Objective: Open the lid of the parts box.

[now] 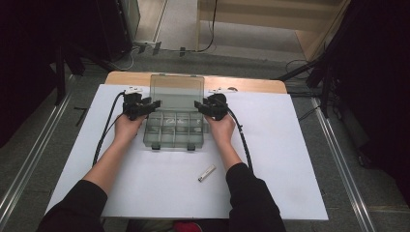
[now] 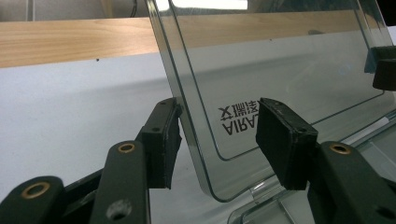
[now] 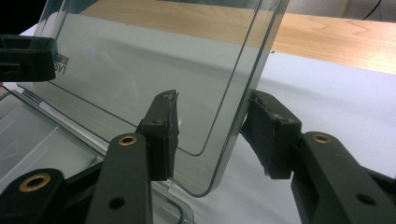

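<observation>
A clear plastic compartment box [image 1: 174,133] sits mid-table with its tinted lid [image 1: 176,92] standing upright. My left gripper [image 1: 153,104] is at the lid's left edge and my right gripper [image 1: 197,105] at its right edge. In the left gripper view the lid [image 2: 280,60] passes between the open jaws of the left gripper [image 2: 217,126]; the outer pad [image 2: 161,140] rests against its edge, while the inner pad [image 2: 280,140] stands apart. In the right gripper view the right gripper [image 3: 210,126] straddles the lid [image 3: 154,60] the same way, open.
A small white stick-shaped object [image 1: 207,173] lies on the white sheet [image 1: 290,159] near the front, by the person's right forearm. Bare wooden tabletop [image 1: 241,85] shows behind the box. Cables trail back from both grippers along the forearms.
</observation>
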`<state>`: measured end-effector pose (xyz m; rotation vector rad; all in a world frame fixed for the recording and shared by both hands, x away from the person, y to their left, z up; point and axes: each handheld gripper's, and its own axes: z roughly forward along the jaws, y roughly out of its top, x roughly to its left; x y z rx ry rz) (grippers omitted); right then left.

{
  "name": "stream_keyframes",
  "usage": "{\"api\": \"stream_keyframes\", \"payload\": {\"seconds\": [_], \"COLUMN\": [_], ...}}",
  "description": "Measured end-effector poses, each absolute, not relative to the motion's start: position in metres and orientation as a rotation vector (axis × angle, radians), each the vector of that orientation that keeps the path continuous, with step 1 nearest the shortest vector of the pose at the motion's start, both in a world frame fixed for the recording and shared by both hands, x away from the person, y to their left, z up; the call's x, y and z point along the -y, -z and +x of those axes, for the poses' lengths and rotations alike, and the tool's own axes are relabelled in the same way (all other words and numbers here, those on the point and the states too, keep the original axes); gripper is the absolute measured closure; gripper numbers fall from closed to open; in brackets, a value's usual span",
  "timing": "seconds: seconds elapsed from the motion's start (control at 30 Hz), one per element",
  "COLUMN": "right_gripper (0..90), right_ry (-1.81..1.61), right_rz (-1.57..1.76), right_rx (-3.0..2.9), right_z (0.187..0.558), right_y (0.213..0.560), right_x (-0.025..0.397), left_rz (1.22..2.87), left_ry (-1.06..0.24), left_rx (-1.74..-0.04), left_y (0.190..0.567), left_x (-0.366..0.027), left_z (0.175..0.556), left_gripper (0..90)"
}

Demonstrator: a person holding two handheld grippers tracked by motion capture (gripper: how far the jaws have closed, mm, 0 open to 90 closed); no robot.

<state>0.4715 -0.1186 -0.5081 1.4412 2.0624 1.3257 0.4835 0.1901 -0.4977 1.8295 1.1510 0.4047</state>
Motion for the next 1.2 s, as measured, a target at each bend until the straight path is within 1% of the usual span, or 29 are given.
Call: {"api": "stream_keyframes", "payload": {"seconds": [0.13,0.8,0.9,1.07,1.2], "right_gripper": [52.6,46.2,45.8,45.6,43.2], "right_ry": [-1.326,-1.322,-1.312,-1.322,-1.339], "right_rz": [1.463,1.511,1.512,1.543,1.565], "right_rx": [-2.073,-2.117,-2.125,-2.121,-2.122], "right_z": [0.4721,0.4723,0.4722,0.4727,0.4733], "right_y": [0.5103,0.5140,0.5145,0.5151,0.5158], "right_x": [0.1188,0.1178,0.1171,0.1176,0.1180], "left_rz": [1.835,1.827,1.826,1.826,1.819], "left_ry": [-0.398,-0.337,-0.332,-0.321,-0.304], "left_rx": [-1.155,-1.182,-1.190,-1.196,-1.205], "left_y": [0.4997,0.5038,0.5044,0.5051,0.5060], "left_x": [-0.1896,-0.1904,-0.1904,-0.1900,-0.1906], "left_z": [0.4839,0.4856,0.4859,0.4860,0.4866], "left_gripper": [45.5,41.0,39.1,38.4,36.6]}}
